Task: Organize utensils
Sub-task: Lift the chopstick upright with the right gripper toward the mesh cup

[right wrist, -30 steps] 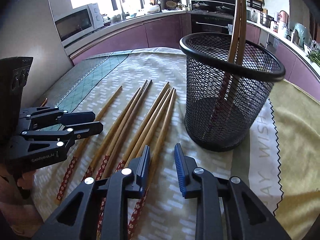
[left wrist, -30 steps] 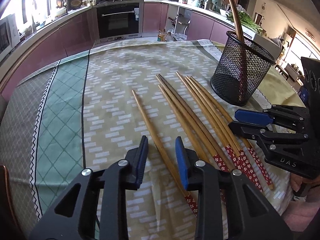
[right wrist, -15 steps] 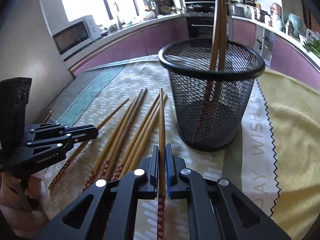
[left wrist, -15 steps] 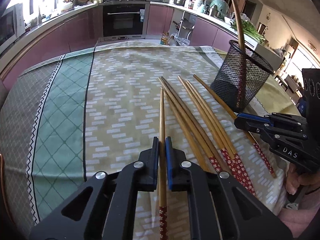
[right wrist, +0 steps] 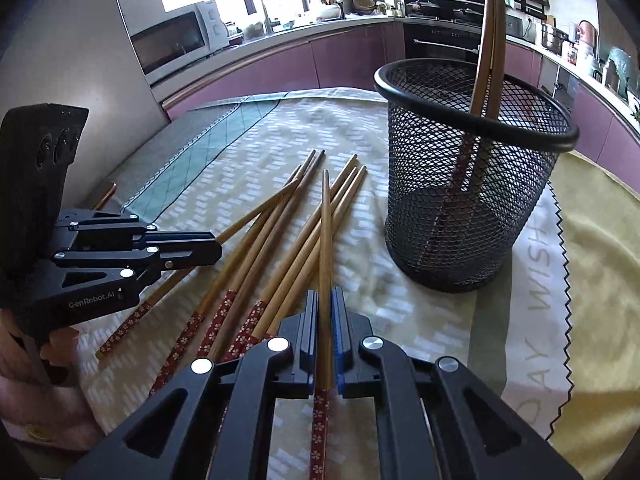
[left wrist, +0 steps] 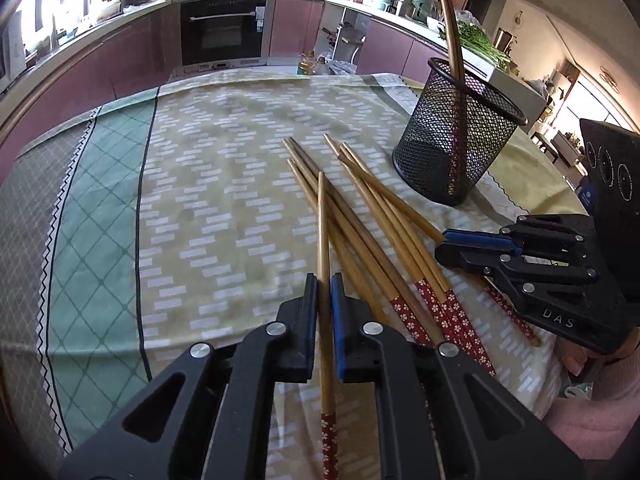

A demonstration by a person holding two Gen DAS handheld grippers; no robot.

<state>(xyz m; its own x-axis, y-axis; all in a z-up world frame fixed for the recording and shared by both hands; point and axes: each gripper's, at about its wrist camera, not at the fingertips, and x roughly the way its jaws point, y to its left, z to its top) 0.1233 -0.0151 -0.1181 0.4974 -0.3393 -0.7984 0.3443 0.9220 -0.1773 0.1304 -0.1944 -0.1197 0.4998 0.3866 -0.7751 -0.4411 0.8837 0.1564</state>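
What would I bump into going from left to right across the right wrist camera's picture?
The left tool → the loose chopsticks on the cloth → the chopstick held in the right tool → the black mesh basket with two chopsticks standing in it.

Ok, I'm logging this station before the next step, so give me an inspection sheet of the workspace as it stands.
Surface: patterned tablecloth over the table.
Job's things: mesh holder upright with two chopsticks inside; loose chopsticks lying crossed beside it.
Clutter: nothing seen on the cloth.
Grippers: left gripper shut on one chopstick; right gripper shut on another chopstick.
Cables: nothing seen.
Surroundings: kitchen counter, oven, microwave.
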